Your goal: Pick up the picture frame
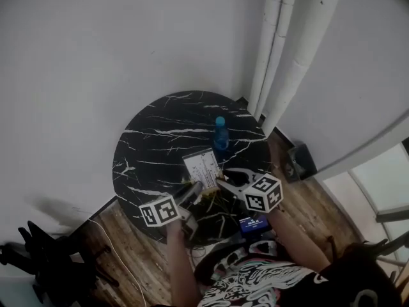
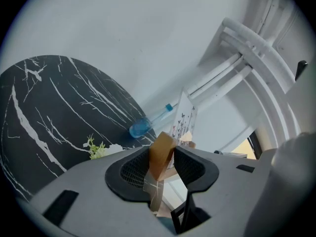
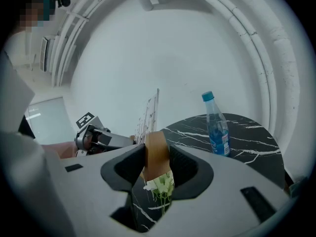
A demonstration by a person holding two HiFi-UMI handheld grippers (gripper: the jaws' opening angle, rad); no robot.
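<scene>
The picture frame (image 1: 201, 167) is a white printed panel with a light wooden rim. It is held between both grippers over the near part of the round black marble table (image 1: 160, 133). My left gripper (image 1: 193, 188) is shut on the rim's left side; the wooden edge (image 2: 160, 154) sits between its pads, with the white face (image 2: 184, 118) beyond. My right gripper (image 1: 223, 183) is shut on the opposite side, its pads pressing the wooden rim (image 3: 157, 152). The left gripper (image 3: 94, 135) shows past the frame in the right gripper view.
A blue bottle (image 1: 220, 133) stands upright on the table just beyond the frame. A small sprig of white flowers (image 3: 160, 185) lies on the table under the frame. White pipes (image 1: 281, 50) run down the wall at the right. A dark chair (image 1: 38, 251) stands on the wooden floor at lower left.
</scene>
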